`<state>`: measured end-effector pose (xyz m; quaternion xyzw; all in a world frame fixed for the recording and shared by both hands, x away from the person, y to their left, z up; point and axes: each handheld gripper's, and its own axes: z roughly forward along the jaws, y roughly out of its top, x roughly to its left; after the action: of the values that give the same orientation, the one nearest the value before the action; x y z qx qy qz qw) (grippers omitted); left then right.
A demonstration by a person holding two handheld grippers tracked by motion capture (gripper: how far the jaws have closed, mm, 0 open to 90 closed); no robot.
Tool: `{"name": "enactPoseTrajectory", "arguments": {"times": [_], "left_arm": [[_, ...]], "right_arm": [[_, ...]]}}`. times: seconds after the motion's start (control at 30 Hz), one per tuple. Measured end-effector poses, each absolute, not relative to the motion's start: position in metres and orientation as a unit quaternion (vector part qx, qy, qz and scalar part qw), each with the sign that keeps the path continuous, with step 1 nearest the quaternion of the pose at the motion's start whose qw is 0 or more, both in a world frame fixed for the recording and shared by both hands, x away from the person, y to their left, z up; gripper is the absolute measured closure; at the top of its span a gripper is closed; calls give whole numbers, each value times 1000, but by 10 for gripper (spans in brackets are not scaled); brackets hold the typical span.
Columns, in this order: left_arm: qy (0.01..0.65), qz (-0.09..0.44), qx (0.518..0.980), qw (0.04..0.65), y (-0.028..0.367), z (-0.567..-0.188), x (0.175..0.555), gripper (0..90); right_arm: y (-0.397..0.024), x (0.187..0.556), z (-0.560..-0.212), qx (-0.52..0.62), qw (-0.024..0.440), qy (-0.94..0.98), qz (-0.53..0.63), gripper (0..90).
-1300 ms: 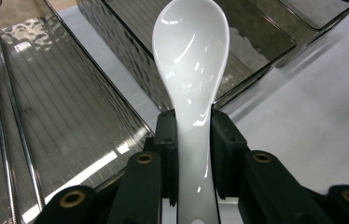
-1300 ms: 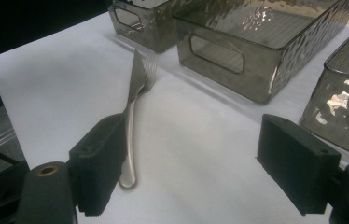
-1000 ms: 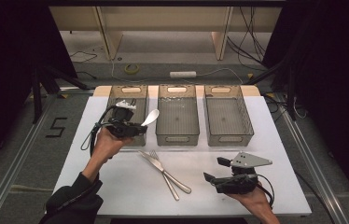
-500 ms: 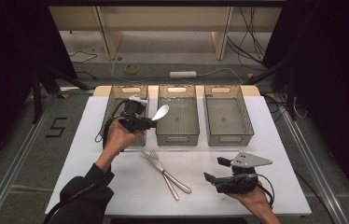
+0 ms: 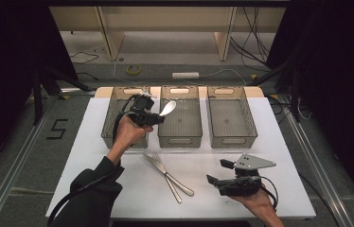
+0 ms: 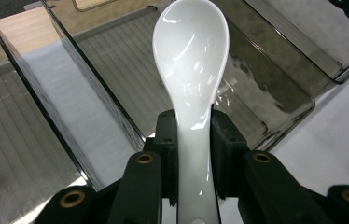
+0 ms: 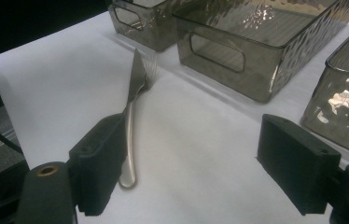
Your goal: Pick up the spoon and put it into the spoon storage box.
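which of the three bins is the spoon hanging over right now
The middle bin: the white spoon, clamped in the left claw, has its bowl above that bin's left edge, clear of the left bin and the right bin.

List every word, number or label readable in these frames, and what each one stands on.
"5": a dark numeral marked on the grey floor left of the white table, high view.
No readable text on the spoon, the three bins or the grippers.

surface: white table | on it: three bins, knife, fork
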<state>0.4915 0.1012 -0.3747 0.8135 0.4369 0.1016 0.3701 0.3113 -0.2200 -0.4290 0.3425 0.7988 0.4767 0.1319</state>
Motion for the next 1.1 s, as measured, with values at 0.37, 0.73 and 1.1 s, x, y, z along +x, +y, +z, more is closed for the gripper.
{"name": "enactPoseTrajectory", "arguments": {"times": [0.37,0.73,1.1], "left_arm": [[436,99,813,374,79,-376,507,744],[433,99,819,364,61,-381,517,744],[437,102,821,353,48,-385,527,744]], "right_arm": [[-221,311,-429,342,131,798,479,249],[-221,311,-429,341,131,796,482,248],[-221,311,-429,341,129,798,480,249]]}}
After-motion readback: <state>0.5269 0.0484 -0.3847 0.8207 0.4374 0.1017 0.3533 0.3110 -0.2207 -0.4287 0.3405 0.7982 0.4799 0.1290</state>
